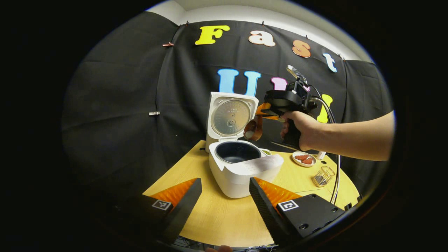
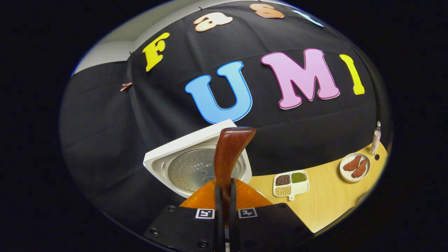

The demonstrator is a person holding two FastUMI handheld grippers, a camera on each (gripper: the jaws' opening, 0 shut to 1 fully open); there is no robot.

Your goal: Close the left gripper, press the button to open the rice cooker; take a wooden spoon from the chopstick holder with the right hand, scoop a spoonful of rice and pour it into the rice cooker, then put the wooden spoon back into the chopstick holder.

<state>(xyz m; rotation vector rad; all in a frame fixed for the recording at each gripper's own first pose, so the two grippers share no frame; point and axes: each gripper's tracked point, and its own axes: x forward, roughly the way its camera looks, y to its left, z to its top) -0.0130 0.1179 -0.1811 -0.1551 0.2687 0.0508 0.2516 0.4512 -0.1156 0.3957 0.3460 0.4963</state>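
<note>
Clamped between the right gripper's [image 2: 224, 196] fingers, the spoon [image 2: 229, 157] runs straight ahead along them, toward the raised lid [image 2: 182, 150]. From the left gripper view, a hand [image 1: 301, 131] with a level forearm holds that gripper above the open cooker [image 1: 241, 168], spoon bowl [image 1: 252, 130] with rice tilted over the pot [image 1: 237, 152]. Left gripper [image 1: 224, 194] hangs near the table [image 1: 224, 220], fingers apart, holding nothing. A wire holder [image 1: 323, 176] stands right; the right gripper view adds a grain dish [image 2: 291, 183].
</note>
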